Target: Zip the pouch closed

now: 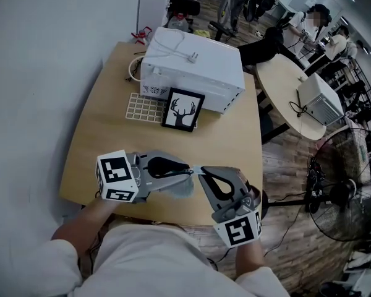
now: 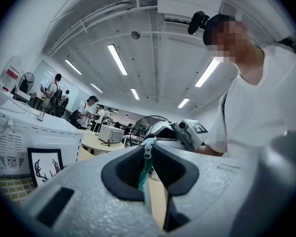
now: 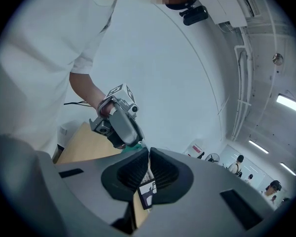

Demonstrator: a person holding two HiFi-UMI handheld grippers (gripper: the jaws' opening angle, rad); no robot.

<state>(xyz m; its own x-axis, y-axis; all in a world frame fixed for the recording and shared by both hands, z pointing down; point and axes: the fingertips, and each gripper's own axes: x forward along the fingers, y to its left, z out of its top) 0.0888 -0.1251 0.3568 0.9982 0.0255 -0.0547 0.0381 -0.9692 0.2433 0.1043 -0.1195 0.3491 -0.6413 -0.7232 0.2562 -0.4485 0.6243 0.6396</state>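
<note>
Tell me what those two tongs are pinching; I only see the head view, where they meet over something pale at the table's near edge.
Observer: In the left gripper view, the left tongs are shut on the metal zipper pull of the pouch.
Visitor: And the other one?
Observer: The right gripper view shows the right tongs shut on the pouch's end, where a small printed label sticks out.
Visitor: What colour is the pouch up close?
Observer: Teal, in the fabric hanging just below the zipper pull.

framed picture [image 1: 183, 110] before appliance [image 1: 195, 67], pouch [image 1: 180, 189] nearer, on table [image 1: 105, 129]
</note>
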